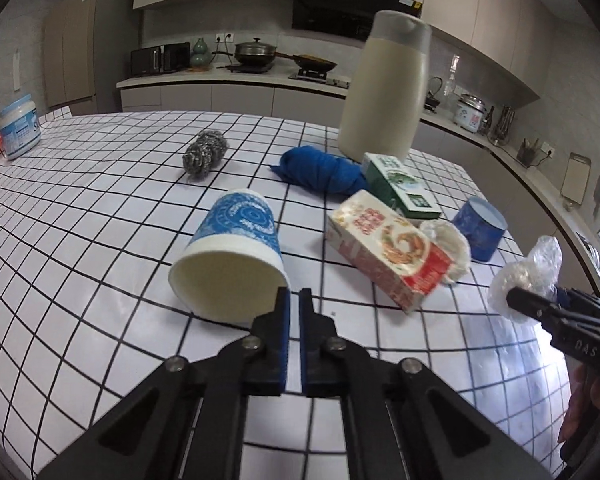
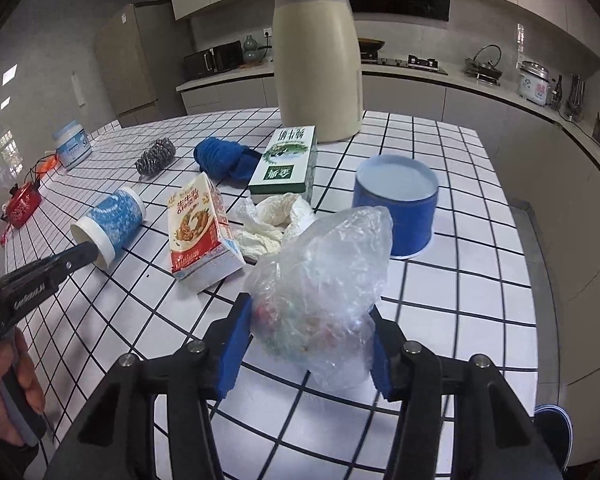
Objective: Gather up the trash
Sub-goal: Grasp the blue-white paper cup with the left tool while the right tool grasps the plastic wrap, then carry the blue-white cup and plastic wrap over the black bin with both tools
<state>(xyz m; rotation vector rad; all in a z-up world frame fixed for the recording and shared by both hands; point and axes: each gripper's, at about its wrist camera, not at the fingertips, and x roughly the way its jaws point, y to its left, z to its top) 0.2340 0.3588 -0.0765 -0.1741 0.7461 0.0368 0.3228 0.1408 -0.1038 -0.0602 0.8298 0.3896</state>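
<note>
A blue-patterned paper cup (image 1: 236,248) lies on its side on the checked tablecloth (image 1: 80,240), its mouth toward me. My left gripper (image 1: 294,294) is shut on the cup's rim, one finger inside the mouth and the other outside. In the right wrist view the left gripper's tip (image 2: 88,250) meets the cup (image 2: 112,220) at its mouth. My right gripper (image 2: 308,308) is shut on a crumpled clear plastic bag (image 2: 320,264), with both blue pads pressing its sides just above the cloth. A red and white milk carton (image 2: 198,228), a green carton (image 2: 284,160) and a wad of white tissue (image 2: 268,216) lie between the two grippers.
A tall cream jug (image 2: 316,52) stands at the back, with a blue cloth (image 2: 220,156) and a steel scourer (image 2: 156,156) in front of it. A blue tub (image 2: 396,208) stands at the right, a white jar (image 2: 72,144) and a red object (image 2: 22,206) at the far left.
</note>
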